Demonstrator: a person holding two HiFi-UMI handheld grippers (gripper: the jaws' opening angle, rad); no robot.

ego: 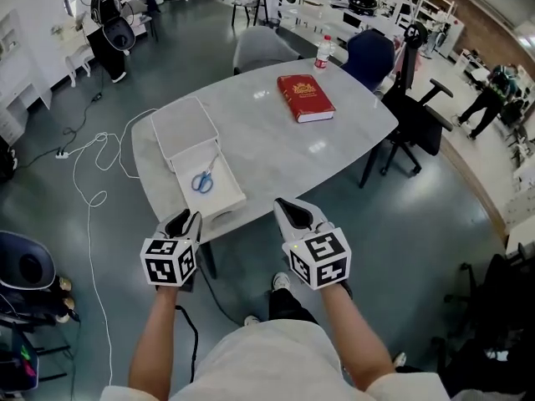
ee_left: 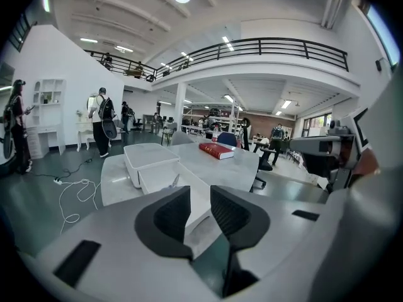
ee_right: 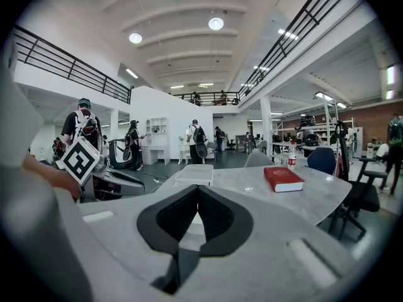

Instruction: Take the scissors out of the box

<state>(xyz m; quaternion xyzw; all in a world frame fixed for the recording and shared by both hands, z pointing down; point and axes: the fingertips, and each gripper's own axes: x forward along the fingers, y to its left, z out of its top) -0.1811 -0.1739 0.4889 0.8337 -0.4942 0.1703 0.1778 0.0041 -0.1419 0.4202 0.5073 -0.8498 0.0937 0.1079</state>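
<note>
Scissors (ego: 202,180) in box (ego: 222,195) beyond left tool (ego: 184,221)

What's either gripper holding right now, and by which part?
Nothing. The left gripper is open and empty, and the right gripper is shut on nothing. The scissors lie in the box.

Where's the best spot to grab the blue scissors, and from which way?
Probably the narrow middle, just above the blue loops, coming straight down. The scissors lie flat on the floor of the open box, whose walls block any sideways reach.
</note>
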